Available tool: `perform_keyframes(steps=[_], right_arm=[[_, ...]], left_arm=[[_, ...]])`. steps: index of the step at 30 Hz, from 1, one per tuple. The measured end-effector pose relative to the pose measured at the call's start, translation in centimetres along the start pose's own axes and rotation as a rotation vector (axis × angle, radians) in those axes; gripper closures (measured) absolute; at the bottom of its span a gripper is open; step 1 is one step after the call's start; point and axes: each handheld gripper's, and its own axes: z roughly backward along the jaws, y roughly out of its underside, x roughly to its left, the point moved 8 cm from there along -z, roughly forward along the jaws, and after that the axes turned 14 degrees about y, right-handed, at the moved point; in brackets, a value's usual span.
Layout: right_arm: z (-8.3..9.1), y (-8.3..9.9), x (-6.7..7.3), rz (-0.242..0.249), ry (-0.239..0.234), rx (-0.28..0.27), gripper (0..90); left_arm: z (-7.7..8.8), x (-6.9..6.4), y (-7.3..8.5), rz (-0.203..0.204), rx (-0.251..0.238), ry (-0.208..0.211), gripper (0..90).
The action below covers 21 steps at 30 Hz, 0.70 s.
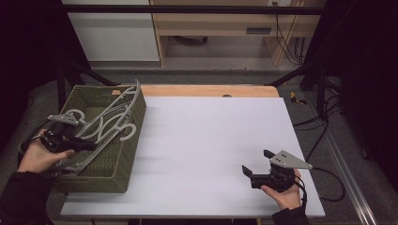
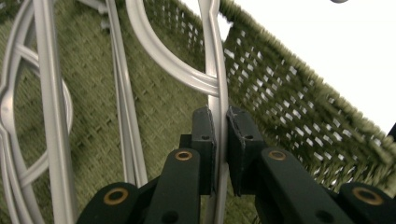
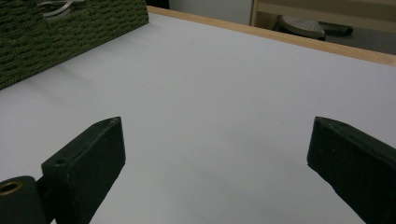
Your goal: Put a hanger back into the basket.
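Note:
A green woven basket (image 1: 126, 154) at the table's left holds several grey plastic hangers (image 1: 112, 119). My left gripper (image 1: 91, 146) reaches into the basket from its left side. In the left gripper view its jaws are shut on the thin bar of one grey hanger (image 2: 215, 70), which runs up between the pads (image 2: 205, 135); other hangers (image 2: 51, 116) lie on the basket floor. My right gripper (image 1: 256, 164) rests low over the white table near its front right, jaws wide open with nothing between them (image 3: 215, 140).
The white table top (image 1: 211, 140) stretches between the basket and the right hand, with a wooden strip (image 1: 211, 90) along its far edge. The basket's wall (image 3: 60, 37) stands at the far left in the right gripper view. Cables lie on the floor to the right.

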Motion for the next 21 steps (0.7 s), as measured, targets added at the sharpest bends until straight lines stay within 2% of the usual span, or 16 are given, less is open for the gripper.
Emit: perform_keyframes(steps=[5, 15, 16, 19, 21], right_arm=[[-0.1, 0.1, 0.1, 0.006, -0.004, 0.002, 4.7], [-0.1, 0.1, 0.1, 0.004, -0.004, 0.003, 4.7], [-0.1, 0.1, 0.1, 0.005, -0.003, 0.004, 4.6], [-0.1, 0.1, 0.2, 0.002, -0.004, 0.005, 4.6], [-0.1, 0.1, 0.3, 0.0, -0.007, 0.005, 4.6]], left_arm=[[0.2, 0.3, 0.6, 0.007, 0.011, 0.014, 82.1], [0.7, 0.5, 1.7, 0.013, 0.044, 0.012, 82.0], [0.6, 0.5, 1.8, 0.025, 0.041, 0.012, 81.9], [0.2, 0.7, 2.1, 0.025, 0.05, 0.014, 81.8], [-0.1, 0.7, 2.1, 0.021, 0.05, 0.031, 81.9]])
